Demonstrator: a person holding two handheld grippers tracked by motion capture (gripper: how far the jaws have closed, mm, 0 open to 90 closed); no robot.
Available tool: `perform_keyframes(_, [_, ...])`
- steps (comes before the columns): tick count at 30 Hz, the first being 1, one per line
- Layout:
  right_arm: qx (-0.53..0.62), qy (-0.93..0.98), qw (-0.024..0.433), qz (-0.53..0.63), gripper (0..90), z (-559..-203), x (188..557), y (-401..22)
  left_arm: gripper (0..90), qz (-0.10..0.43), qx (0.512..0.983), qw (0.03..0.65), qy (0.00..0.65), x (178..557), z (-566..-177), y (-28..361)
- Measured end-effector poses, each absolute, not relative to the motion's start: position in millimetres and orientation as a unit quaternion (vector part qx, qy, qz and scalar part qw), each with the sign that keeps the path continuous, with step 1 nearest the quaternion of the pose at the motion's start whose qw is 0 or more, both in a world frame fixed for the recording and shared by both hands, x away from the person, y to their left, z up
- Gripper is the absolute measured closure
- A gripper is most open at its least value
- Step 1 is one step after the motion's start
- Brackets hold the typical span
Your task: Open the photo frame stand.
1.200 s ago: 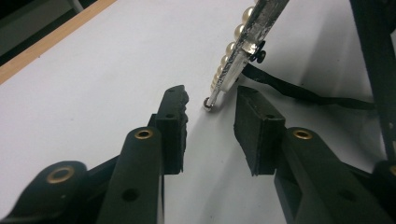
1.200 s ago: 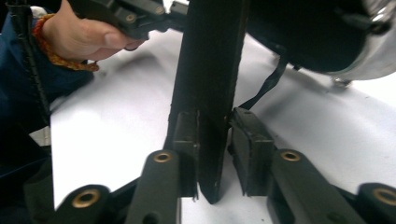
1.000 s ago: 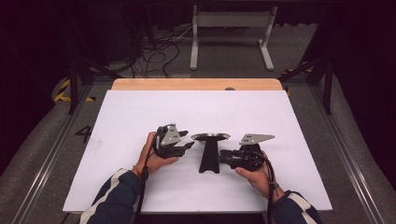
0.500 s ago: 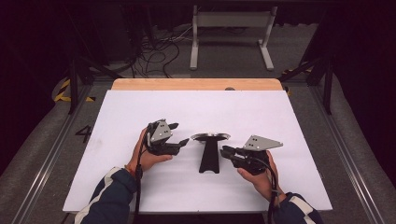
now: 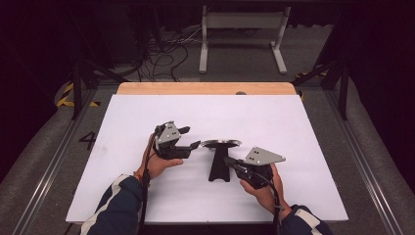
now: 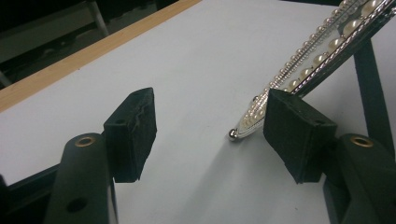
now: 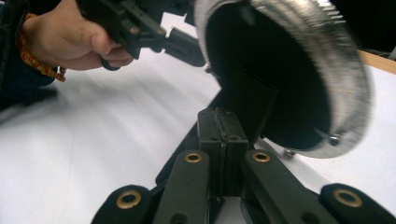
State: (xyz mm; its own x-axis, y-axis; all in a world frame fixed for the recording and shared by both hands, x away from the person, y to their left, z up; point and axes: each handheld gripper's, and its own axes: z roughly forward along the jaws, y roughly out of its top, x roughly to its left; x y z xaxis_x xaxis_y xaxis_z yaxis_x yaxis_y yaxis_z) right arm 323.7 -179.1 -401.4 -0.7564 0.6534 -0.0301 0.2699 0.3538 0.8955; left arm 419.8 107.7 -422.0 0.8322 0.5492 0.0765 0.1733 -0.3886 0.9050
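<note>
Left hand (image 5: 159, 164): grips the left gripper (image 5: 188, 138) over the left-centre of the white tabletop (image 5: 293, 122), sleeve dark with a pale stripe. Its fingers (image 6: 133, 133) stand spread, having just been opening and then easing in a little. In the left gripper view the bead-studded silver rim of the frame lies just beside the right-hand pad, touching or nearly so; the left-hand pad is well apart from it, with bare tabletop between the two pads.

Round frame on stand (image 5: 221, 143): at the tabletop's centre, between the two grippers. Dark disc with a silver rim set with pearl-like beads, tilted, carried on a black stand whose foot (image 5: 219, 171) spreads toward the person. The right gripper view shows its dark back and a black strut running down from it.

Right gripper (image 5: 230, 160): held in the right hand (image 5: 264, 188) at right-centre, grey three-cornered plate on top, pointing at the stand. Its fingers (image 7: 211, 128) are pressed together, having just been closing; nothing shows between the pads, and they sit just before the black strut.

Far edge: a wooden strip (image 5: 205, 88) borders the tabletop.
</note>
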Motion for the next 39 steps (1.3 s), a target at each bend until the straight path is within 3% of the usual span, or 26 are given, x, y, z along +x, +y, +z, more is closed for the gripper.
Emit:
perform_keyframes(18, [0.279, 0.809, 0.189, 0.481, 90.0, -408.7, 322.8, -167.0, 33.9, 0.152, 0.837, 0.495, 0.178, 416.7, -423.4, 102.8])
perform_keyframes(39, [0.274, 0.819, 0.181, 0.47, 90.0, -417.2, 324.8, -154.4, 57.6, 0.149, 0.844, 0.492, 0.151, 419.8, -433.9, 75.7])
